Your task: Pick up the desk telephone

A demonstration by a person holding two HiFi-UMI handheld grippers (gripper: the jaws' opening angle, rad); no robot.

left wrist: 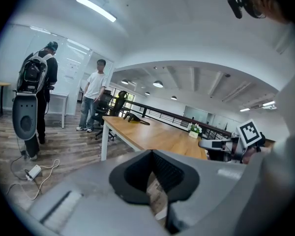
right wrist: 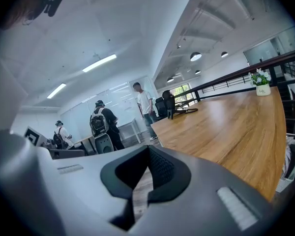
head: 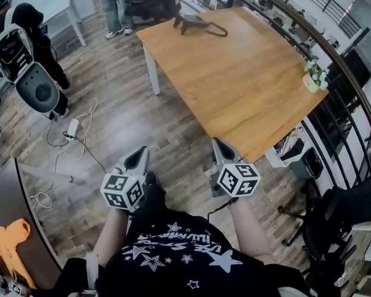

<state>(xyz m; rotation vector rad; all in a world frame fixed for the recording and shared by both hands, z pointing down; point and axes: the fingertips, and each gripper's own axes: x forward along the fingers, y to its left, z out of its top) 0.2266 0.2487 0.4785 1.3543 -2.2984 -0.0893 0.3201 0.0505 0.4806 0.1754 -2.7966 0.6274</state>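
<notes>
Desk telephone (head: 198, 25): far tabletop (head: 247, 91) end, well beyond my reach.
Left hand-held gripper (head: 138, 156): closed, empty.
Right hand-held gripper (head: 220, 145): closed, empty.

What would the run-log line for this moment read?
stage: pick not yet begun | left gripper: shut, empty | right gripper: shut, empty | desk telephone: far end of table, untouched

Open-plan office: long wooden desk (head: 247, 79), swivel chairs (left wrist: 119, 101), strip ceiling lights (left wrist: 96, 9), black railing (head: 334, 48).
</notes>
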